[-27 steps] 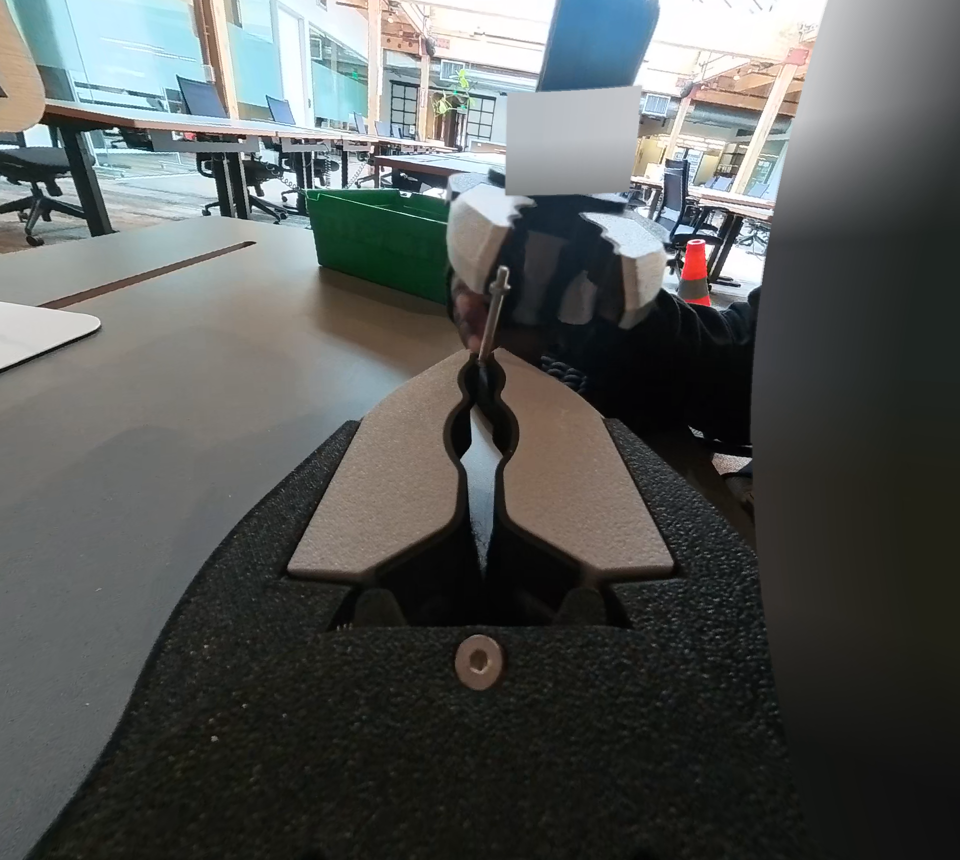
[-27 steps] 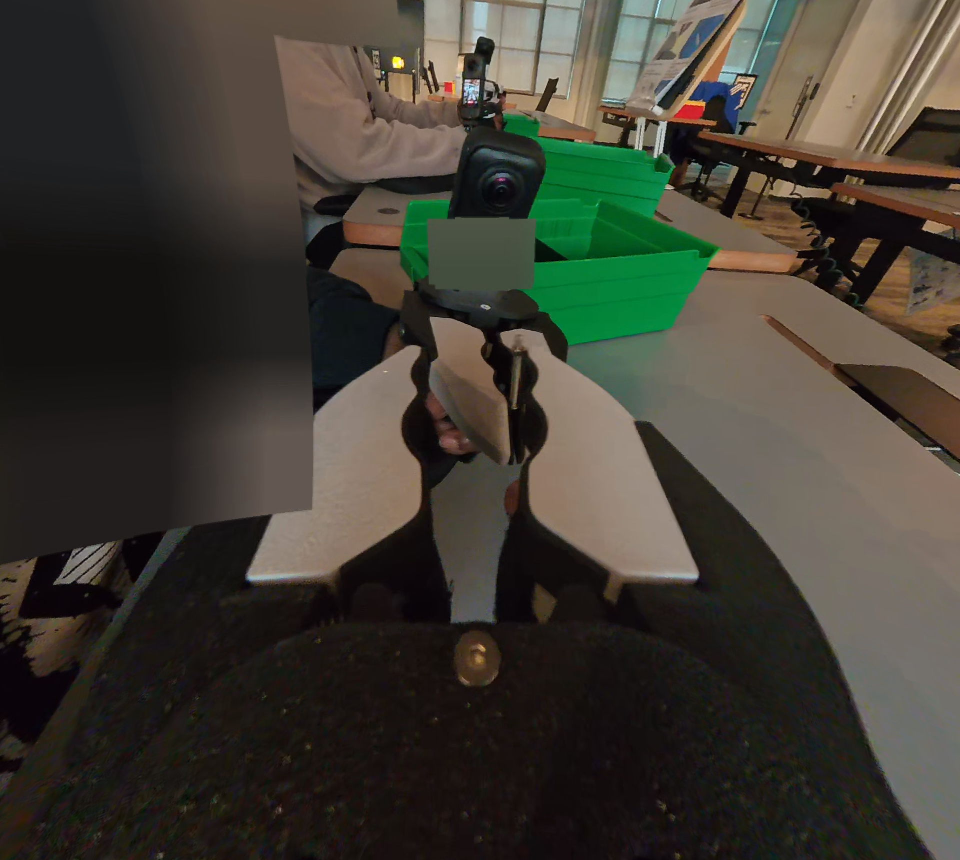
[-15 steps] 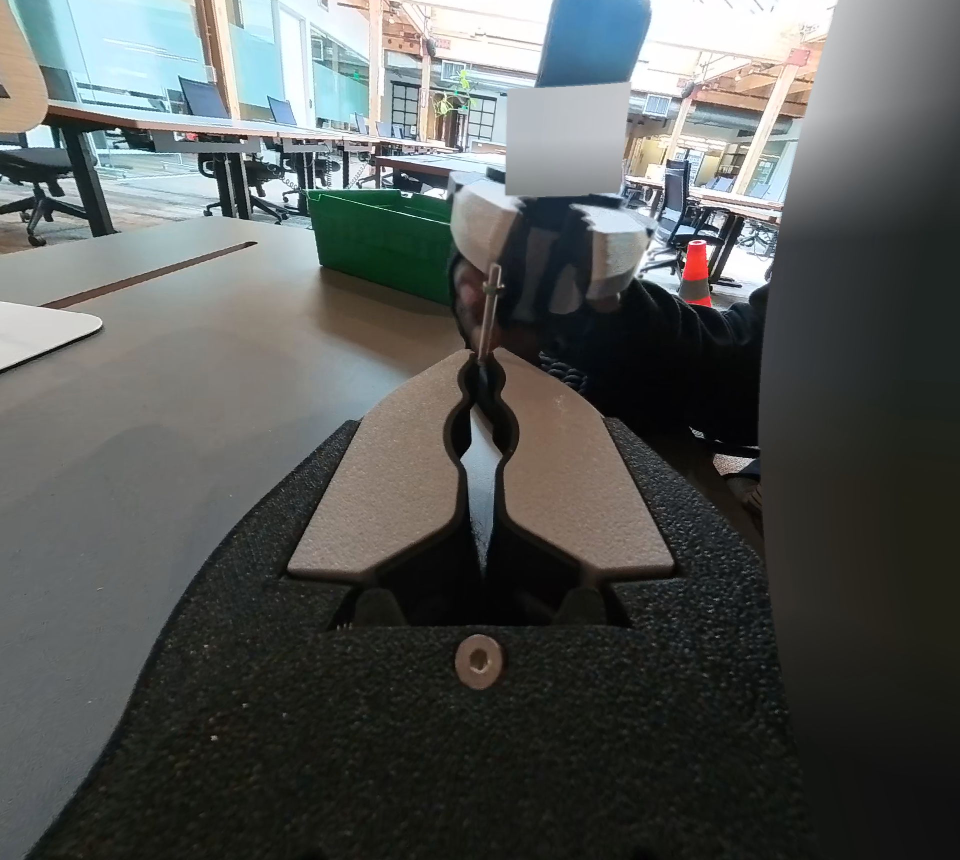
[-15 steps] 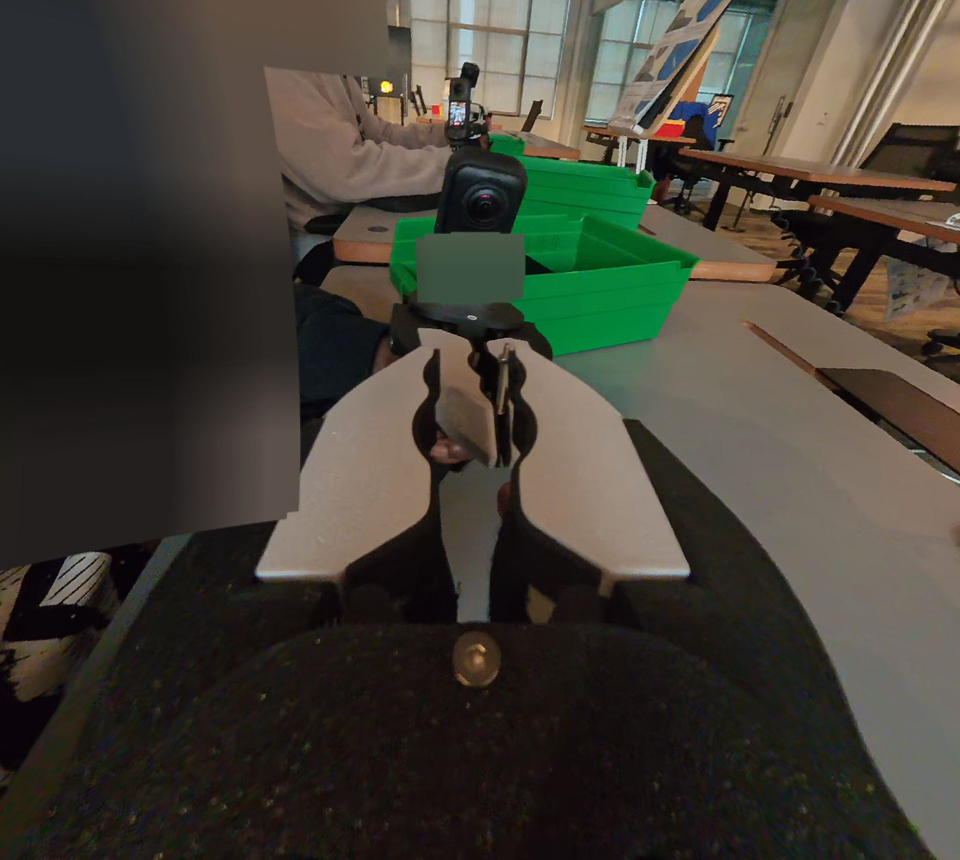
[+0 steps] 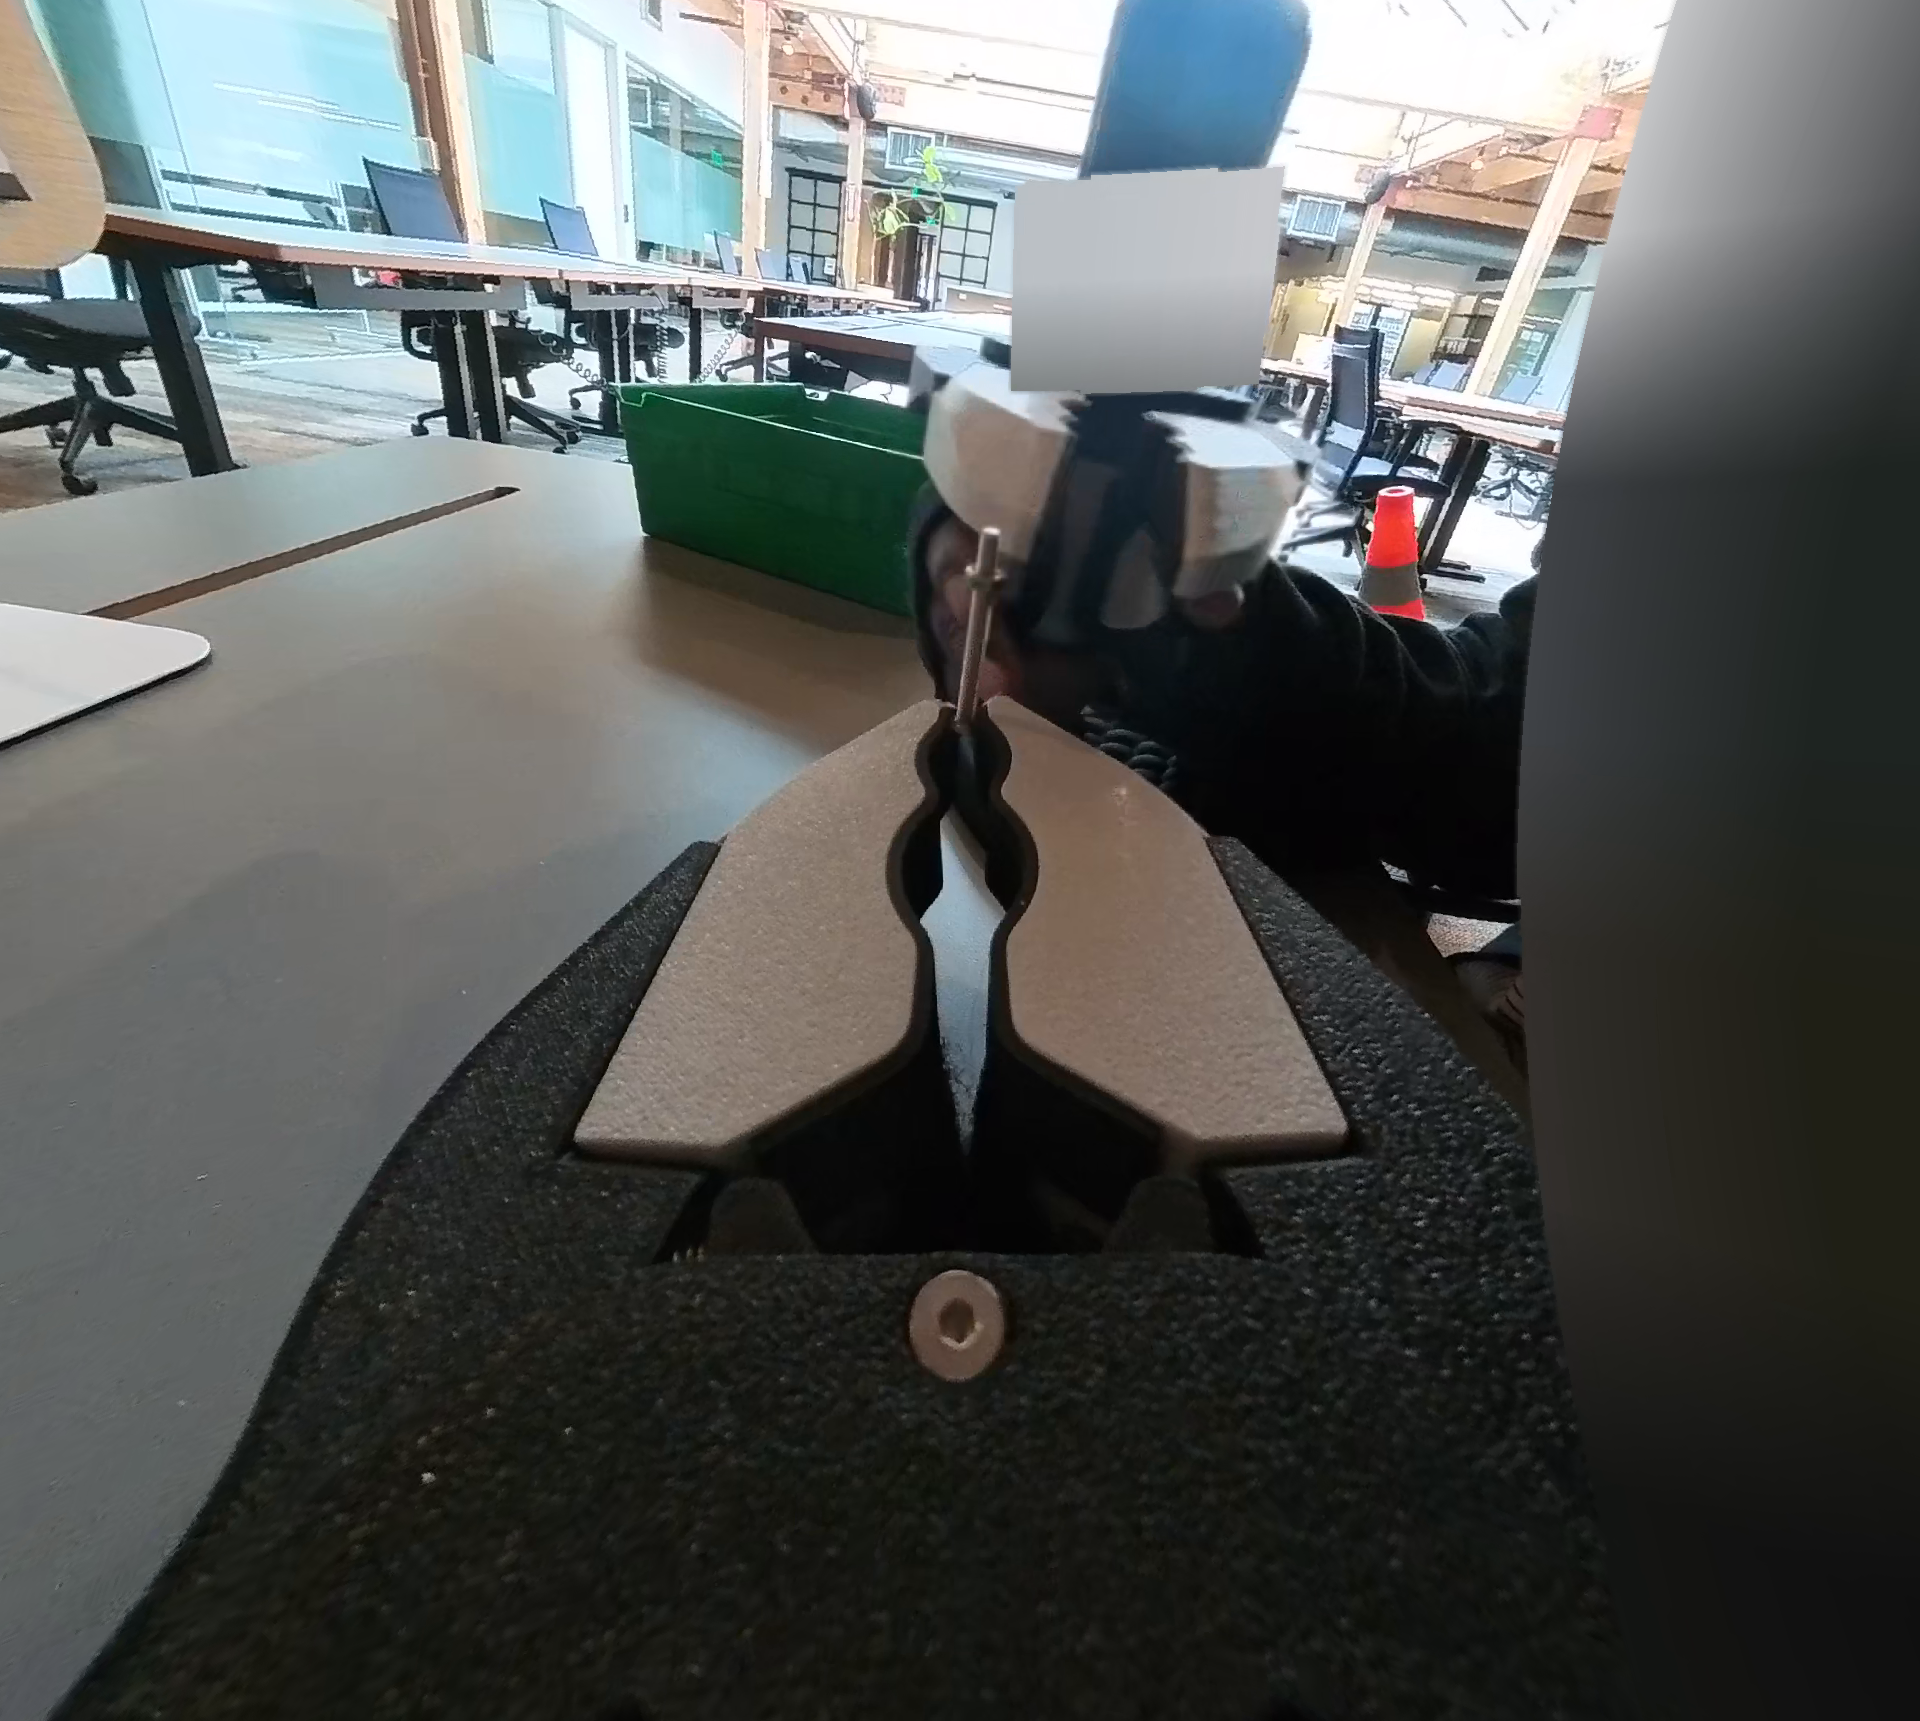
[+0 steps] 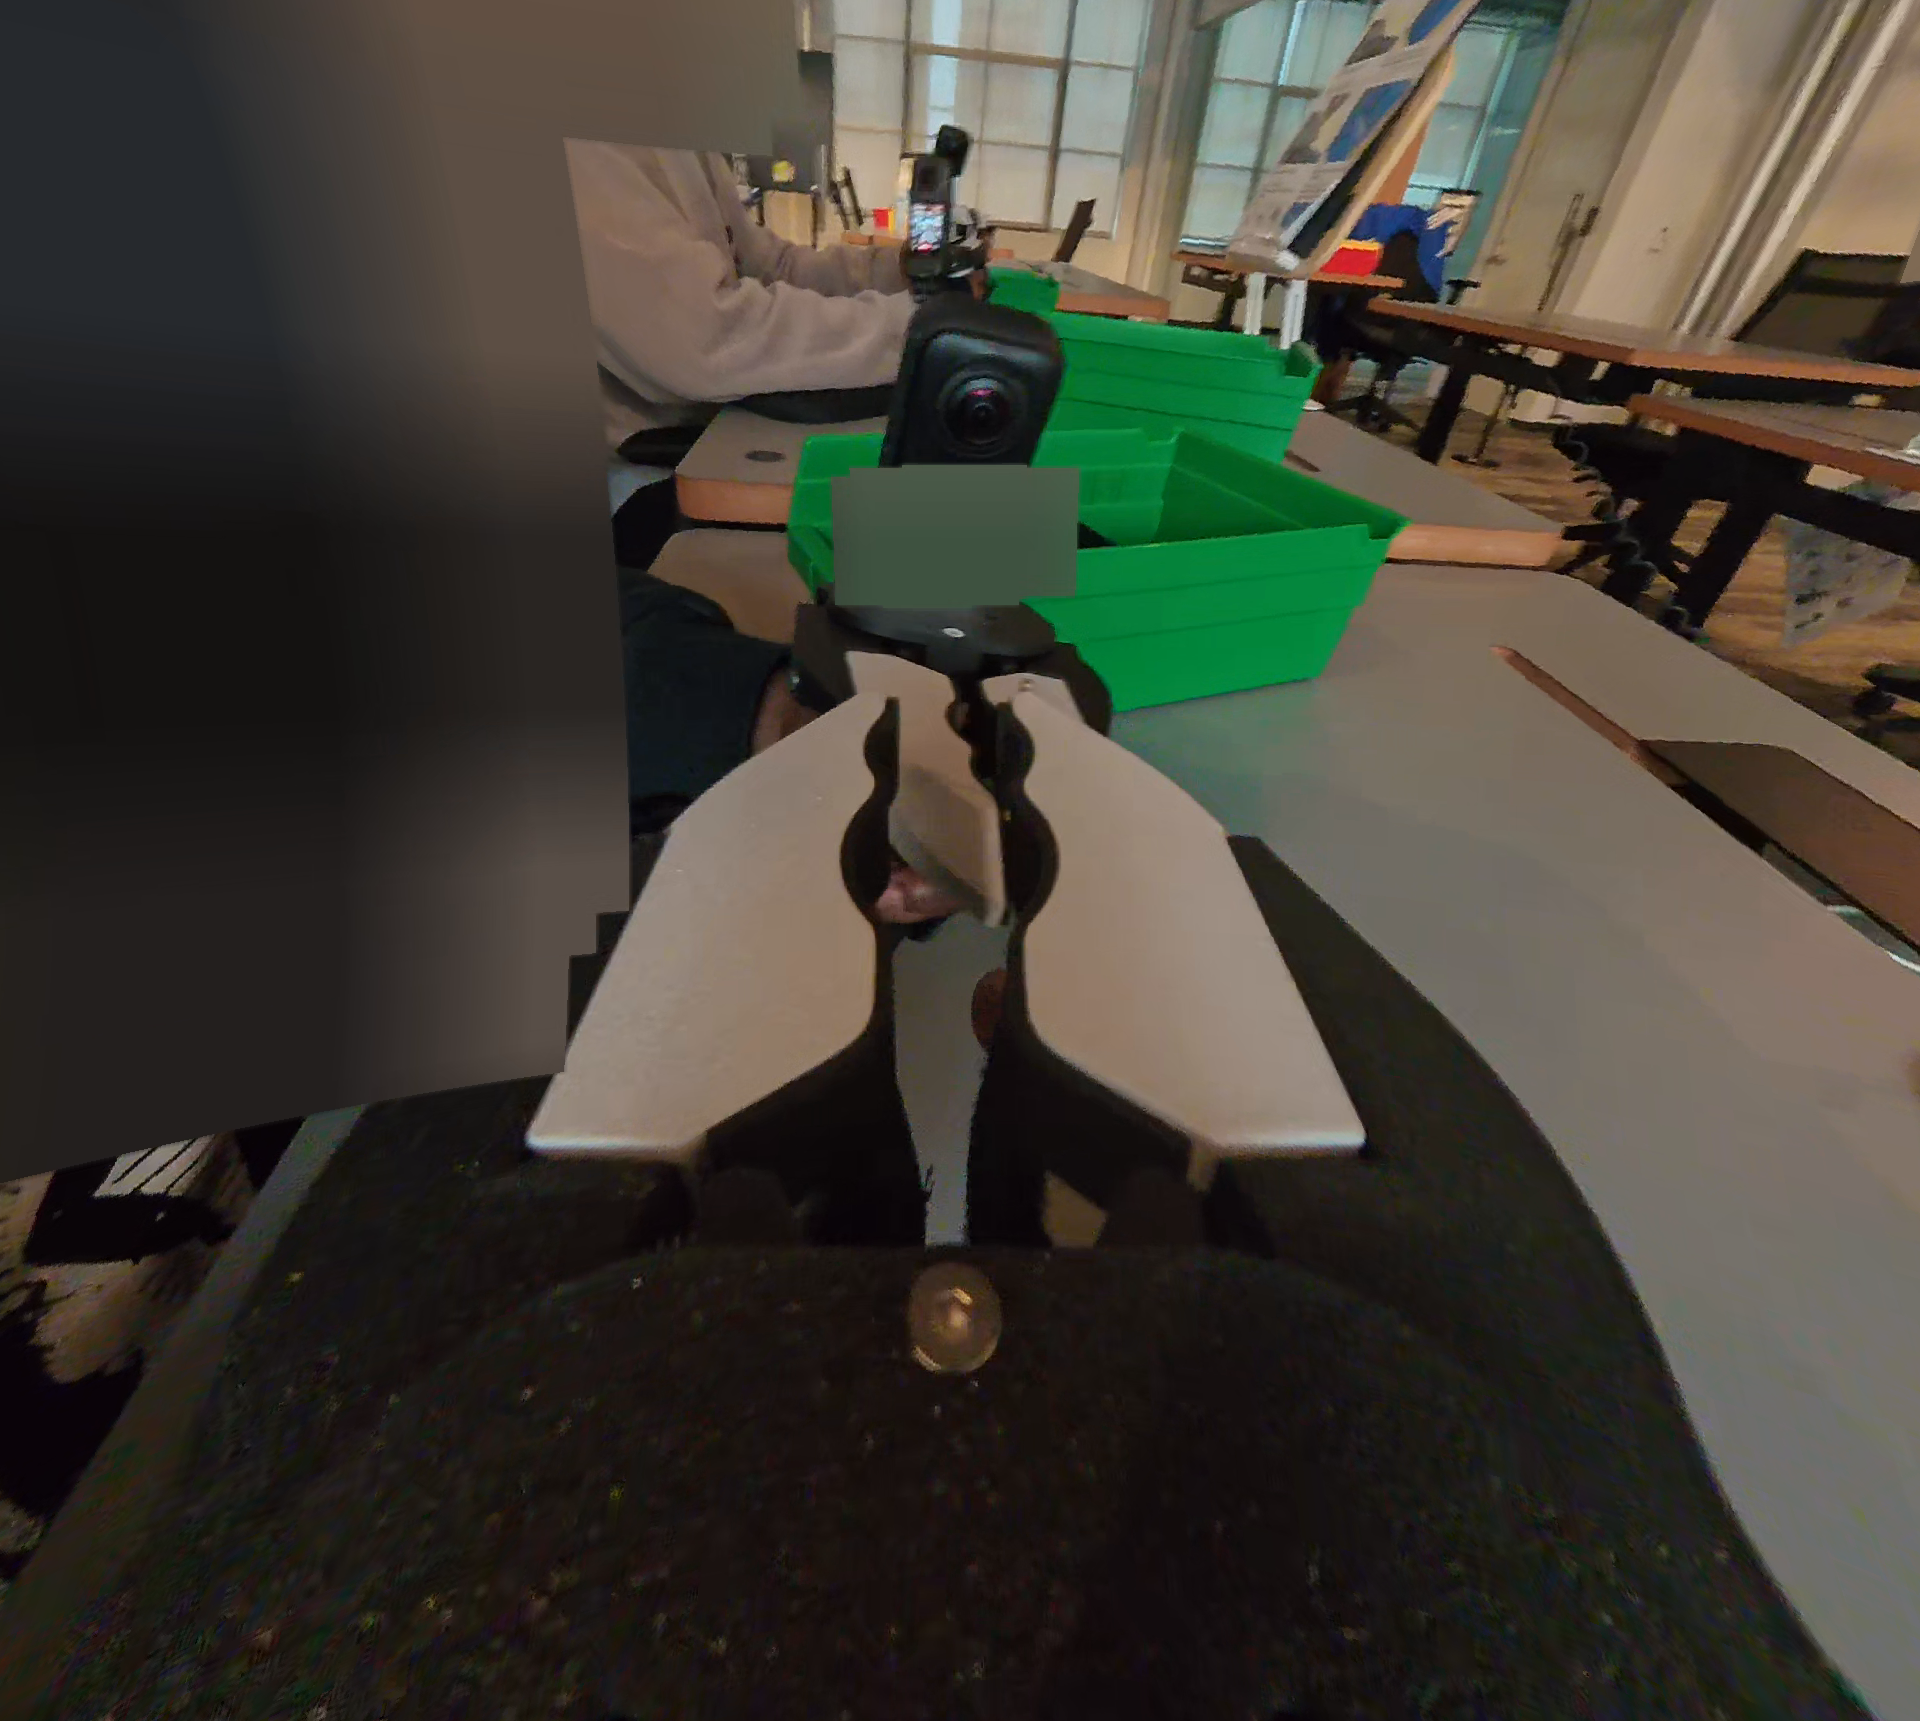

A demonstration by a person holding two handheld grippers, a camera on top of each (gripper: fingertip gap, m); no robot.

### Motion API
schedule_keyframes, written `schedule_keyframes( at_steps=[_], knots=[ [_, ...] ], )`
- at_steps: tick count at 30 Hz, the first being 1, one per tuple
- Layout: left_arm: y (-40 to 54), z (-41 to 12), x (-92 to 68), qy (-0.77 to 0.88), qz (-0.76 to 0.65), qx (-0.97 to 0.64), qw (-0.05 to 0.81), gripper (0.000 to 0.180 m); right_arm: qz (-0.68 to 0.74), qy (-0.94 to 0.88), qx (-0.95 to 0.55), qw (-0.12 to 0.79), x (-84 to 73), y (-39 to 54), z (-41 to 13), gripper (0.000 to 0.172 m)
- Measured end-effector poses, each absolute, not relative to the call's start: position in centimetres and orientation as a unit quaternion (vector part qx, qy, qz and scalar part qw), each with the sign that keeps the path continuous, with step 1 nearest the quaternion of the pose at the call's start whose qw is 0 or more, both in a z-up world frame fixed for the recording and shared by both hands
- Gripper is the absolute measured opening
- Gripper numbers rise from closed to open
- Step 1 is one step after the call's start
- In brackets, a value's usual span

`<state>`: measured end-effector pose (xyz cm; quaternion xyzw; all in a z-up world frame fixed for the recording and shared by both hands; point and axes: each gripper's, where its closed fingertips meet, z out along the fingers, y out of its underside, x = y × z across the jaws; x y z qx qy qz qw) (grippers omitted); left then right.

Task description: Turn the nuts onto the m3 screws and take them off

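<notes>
In the left wrist view my left gripper (image 5: 966, 711) is shut on a thin silver m3 screw (image 5: 972, 632) that stands up out of its fingertips. A small nut (image 5: 982, 572) sits on the screw near its top end. My right gripper (image 5: 1101, 518) faces it just beyond the screw, fingers apart, with one grey finger (image 5: 992, 466) right behind the screw's tip. In the right wrist view my right gripper (image 6: 940, 707) is open with a narrow gap, and the left gripper (image 6: 940, 632) shows through that gap. The screw and nut are not clear in this view.
A green bin (image 5: 769, 487) stands on the dark table (image 5: 364, 736) behind the grippers; it also shows in the right wrist view (image 6: 1226, 601), with more green bins behind it. A person in a light top (image 6: 686, 300) sits at a farther desk. An orange cone (image 5: 1392, 554) stands far right. Left tips to right tips: about 4 centimetres.
My right gripper's fingers have narrowed and moved closer around the left gripper's tip. The left gripper keeps its hold on the screw, which stays almost still.
</notes>
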<state>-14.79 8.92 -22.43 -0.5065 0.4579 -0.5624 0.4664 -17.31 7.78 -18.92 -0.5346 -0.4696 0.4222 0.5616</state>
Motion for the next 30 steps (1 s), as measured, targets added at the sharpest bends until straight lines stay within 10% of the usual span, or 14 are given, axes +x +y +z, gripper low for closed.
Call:
schedule_keyframes(
  at_steps=[1,21,30],
  knots=[
    [8.9,-22.4,-14.8,0.457,-0.563,-0.507,0.466,0.002,0.419,-0.46,-0.54,0.566,-17.1,8.2,-18.9,0.017],
    [8.8,-22.4,-14.7,0.461,-0.561,-0.503,0.468,0.003,0.398,-0.453,-0.579,0.549,-17.8,9.4,-20.3,0.001],
    [8.9,-22.6,-14.6,0.466,-0.554,-0.509,0.466,0.046,0.404,-0.435,-0.577,0.561,-17.2,9.7,-19.3,0.001]
  ],
)
